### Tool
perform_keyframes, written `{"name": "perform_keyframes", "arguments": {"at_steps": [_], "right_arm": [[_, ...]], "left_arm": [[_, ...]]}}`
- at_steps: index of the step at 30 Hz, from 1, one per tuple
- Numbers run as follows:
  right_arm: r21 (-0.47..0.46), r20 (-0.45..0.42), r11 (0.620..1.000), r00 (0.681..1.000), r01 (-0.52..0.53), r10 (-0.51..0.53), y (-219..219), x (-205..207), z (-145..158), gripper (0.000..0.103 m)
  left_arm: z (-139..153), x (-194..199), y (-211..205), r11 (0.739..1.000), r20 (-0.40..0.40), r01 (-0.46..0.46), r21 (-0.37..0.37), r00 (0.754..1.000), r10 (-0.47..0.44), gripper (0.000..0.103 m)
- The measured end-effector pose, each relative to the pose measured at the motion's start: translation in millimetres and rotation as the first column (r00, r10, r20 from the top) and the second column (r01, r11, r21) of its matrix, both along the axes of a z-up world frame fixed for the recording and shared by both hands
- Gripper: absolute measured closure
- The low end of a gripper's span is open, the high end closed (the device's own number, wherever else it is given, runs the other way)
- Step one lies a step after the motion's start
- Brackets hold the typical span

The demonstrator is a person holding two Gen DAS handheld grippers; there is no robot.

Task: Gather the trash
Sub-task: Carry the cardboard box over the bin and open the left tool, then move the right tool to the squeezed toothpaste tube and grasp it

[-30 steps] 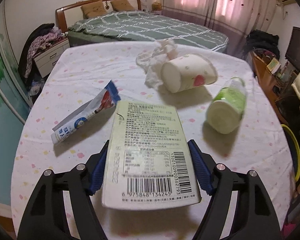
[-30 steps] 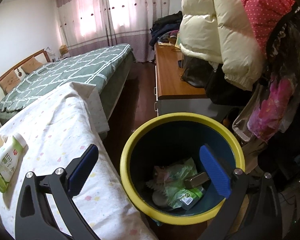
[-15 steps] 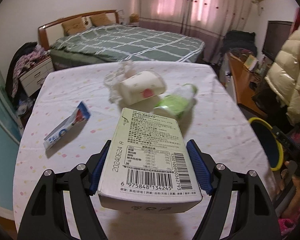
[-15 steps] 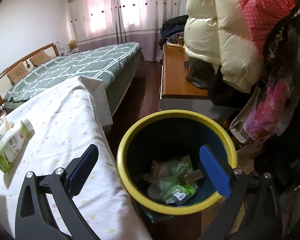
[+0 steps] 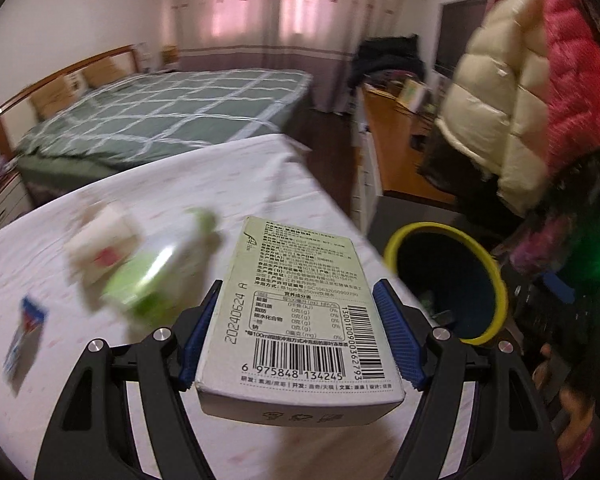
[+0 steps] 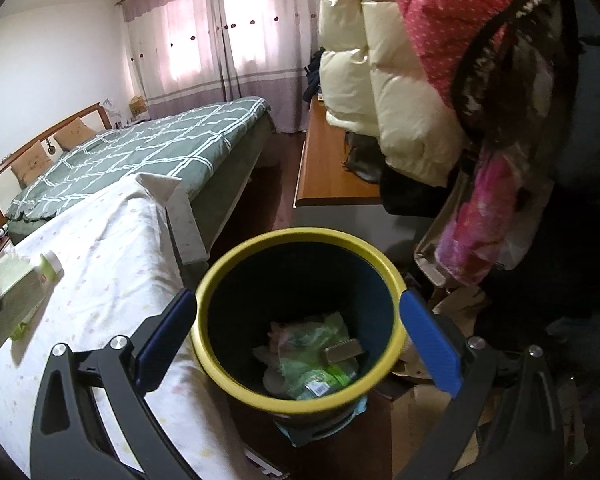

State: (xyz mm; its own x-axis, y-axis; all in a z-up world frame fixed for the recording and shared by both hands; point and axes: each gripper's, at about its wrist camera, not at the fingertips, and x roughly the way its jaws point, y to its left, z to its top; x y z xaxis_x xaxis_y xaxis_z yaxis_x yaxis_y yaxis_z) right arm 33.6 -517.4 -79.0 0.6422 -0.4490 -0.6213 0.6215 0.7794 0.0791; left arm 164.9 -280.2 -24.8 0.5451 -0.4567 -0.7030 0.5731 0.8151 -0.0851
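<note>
Box [image 5: 296, 308] swung binward, gripped by left claw [image 5: 300, 336], right claw [image 6: 296, 340] agape above bin [image 6: 236, 280]

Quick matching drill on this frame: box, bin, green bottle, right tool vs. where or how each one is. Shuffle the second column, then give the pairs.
Things:
1. box
2. bin
3. green bottle
4. right tool

States:
A. lying on the tablecloth
B. open, above the bin, holding nothing
C. clamped in the left tool
D. on the floor beside the table, trash inside

Pairs: 1-C, 2-D, 3-A, 4-B
</note>
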Motion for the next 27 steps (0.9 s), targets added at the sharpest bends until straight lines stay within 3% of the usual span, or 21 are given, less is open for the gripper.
{"name": "perform_keyframes", "arguments": {"at_steps": [6, 17, 20, 22, 27], "right_arm": [[0.002, -0.024, 1.000, 1.000, 0.002, -0.002, -7, -22, -9, 0.006], [0.056, -0.035, 0.997, 0.998, 0.048, -0.046, -33, -44, -26, 0.006], [0.070, -0.035, 0.996, 0.998, 0.063, -0.061, -40, -48, -28, 0.006], [0.079, -0.037, 0.995, 0.997, 0.068, -0.065, -43, -50, -30, 0.006], [0.089, -0.041, 0.994, 0.998, 0.058, -0.054, -42, -50, -32, 0.006]], "left_arm": [[-6, 6, -80, 0.991, -0.020, 0.133, 0.011, 0.991, -0.133, 0.030], [-37, -4, -192, 0.961, -0.050, 0.272, 0.055, 0.962, -0.269, 0.030], [-46, -3, -212, 0.958, -0.055, 0.282, 0.055, 0.959, -0.279, 0.028], [-48, -2, -221, 0.957, -0.042, 0.283, 0.068, 0.959, -0.280, 0.008], [-35, -5, -203, 0.969, -0.005, 0.246, 0.036, 0.969, -0.246, 0.007]]}}
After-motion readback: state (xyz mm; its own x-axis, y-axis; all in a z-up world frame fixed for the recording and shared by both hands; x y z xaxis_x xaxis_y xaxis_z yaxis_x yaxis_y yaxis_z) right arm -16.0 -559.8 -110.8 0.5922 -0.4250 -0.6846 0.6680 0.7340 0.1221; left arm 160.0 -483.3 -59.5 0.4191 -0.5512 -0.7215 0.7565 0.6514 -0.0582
